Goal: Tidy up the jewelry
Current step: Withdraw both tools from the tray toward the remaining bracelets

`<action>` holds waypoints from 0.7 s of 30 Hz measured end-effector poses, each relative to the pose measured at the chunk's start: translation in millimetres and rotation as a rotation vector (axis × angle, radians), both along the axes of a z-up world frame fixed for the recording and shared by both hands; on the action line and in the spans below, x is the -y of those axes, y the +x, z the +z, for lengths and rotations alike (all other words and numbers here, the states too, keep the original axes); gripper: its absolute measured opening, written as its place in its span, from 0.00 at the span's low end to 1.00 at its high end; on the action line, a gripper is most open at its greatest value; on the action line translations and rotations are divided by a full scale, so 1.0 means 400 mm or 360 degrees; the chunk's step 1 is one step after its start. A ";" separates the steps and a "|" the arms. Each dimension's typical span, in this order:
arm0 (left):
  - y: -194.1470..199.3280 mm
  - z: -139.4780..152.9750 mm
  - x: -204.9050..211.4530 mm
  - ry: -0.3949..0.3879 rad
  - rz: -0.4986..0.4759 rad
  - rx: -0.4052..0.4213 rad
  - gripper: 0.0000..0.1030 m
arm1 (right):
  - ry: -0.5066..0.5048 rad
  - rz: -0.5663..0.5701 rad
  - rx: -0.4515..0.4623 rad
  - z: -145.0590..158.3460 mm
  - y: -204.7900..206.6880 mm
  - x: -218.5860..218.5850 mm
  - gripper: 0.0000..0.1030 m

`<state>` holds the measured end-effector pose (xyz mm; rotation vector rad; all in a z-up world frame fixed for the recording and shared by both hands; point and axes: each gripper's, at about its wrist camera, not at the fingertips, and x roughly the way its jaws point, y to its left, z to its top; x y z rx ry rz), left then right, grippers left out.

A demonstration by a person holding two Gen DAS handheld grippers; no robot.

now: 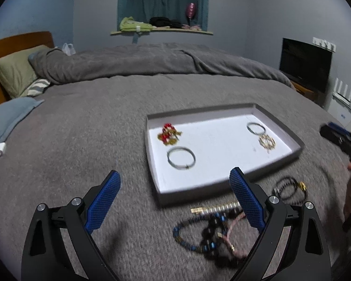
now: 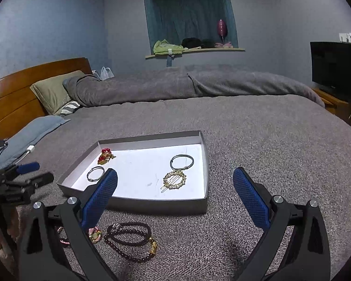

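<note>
A shallow white tray (image 1: 278, 121) (image 2: 152, 205) lies on the grey bed cover. In it are a red and gold piece (image 1: 168, 134) (image 2: 105, 156), two silver bangles (image 1: 181, 158) (image 1: 256, 128) (image 2: 182, 161) (image 2: 95, 173) and a gold round hair clip (image 1: 267, 141) (image 2: 174, 179). In front of the tray lie a pile of blue, black and pink bead strings (image 1: 210, 231) and a dark bead bracelet with a gold charm (image 1: 290, 187) (image 2: 131, 237). My left gripper (image 1: 175, 187) hangs open above the pile. My right gripper (image 2: 175, 185) is open over the tray's near edge, empty.
A folded grey duvet (image 1: 152, 58) and pillows (image 1: 14, 72) lie at the back of the bed. A television (image 2: 334, 68) stands at the right. The other gripper shows at each view's edge (image 1: 339, 138) (image 2: 18, 178). A charger cable (image 1: 0, 151) lies at the left.
</note>
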<state>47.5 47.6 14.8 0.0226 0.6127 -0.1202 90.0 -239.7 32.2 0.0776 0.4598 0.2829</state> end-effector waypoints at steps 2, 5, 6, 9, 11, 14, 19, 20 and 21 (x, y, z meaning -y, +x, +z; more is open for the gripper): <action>-0.015 -0.012 0.009 0.0038 -0.0031 -0.0013 0.91 | 0.0018 0.0006 -0.0018 -0.002 0.001 0.002 0.95; -0.040 -0.022 0.023 0.0078 -0.0089 -0.0011 0.91 | 0.0036 0.0006 -0.0035 -0.006 -0.004 0.003 0.95; -0.047 -0.023 0.029 0.0069 -0.0130 -0.0006 0.91 | 0.0039 0.0008 -0.0041 -0.008 -0.008 0.003 0.95; -0.050 -0.029 0.054 0.0057 -0.0216 -0.0008 0.91 | 0.0042 0.0009 -0.0056 -0.013 -0.019 0.000 0.95; -0.043 -0.045 0.076 0.0073 -0.0260 -0.0048 0.91 | 0.0054 0.0033 -0.0084 -0.019 -0.027 -0.001 0.95; -0.041 -0.059 0.094 0.0078 -0.0315 -0.0092 0.89 | 0.0033 0.0057 -0.0113 -0.033 -0.048 -0.002 0.95; -0.046 -0.063 0.111 0.0092 -0.0354 -0.0096 0.85 | -0.0013 0.0074 -0.0215 -0.064 -0.061 -0.002 0.95; -0.045 -0.065 0.116 0.0086 -0.0366 -0.0107 0.83 | -0.0021 0.0074 -0.0241 -0.070 -0.060 -0.003 0.95; -0.044 -0.067 0.121 0.0084 -0.0378 -0.0114 0.81 | -0.0029 0.0073 -0.0266 -0.075 -0.058 -0.003 0.95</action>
